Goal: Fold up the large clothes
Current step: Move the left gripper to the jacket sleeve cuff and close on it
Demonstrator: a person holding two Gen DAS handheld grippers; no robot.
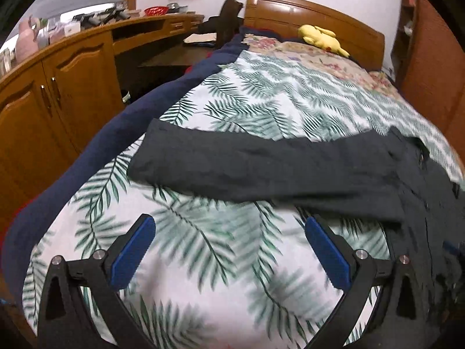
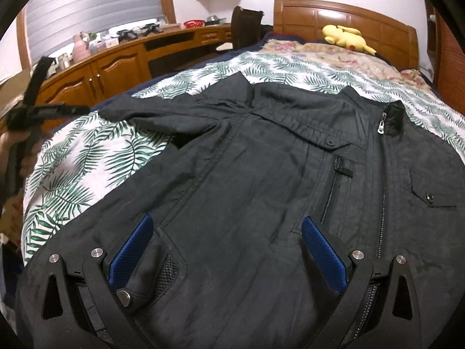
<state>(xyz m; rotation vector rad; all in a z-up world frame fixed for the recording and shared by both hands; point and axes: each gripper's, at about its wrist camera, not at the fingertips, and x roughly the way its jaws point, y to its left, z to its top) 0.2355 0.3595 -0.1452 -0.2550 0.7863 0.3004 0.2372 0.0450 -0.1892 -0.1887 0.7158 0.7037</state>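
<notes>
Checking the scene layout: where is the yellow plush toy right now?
In both views the yellow plush toy lies at the far end of the bed, against the wooden headboard, well beyond the dark jacket.

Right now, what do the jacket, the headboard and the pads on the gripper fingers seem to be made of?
Jacket: thin woven synthetic, probably nylon; fine crinkles, faint sheen, metal zipper pull.
Headboard: varnished wood; orange-brown, glossy panels.
Pads on the right hand-held gripper: likely rubber or textured plastic; blue, with a fine grid pattern.
</notes>
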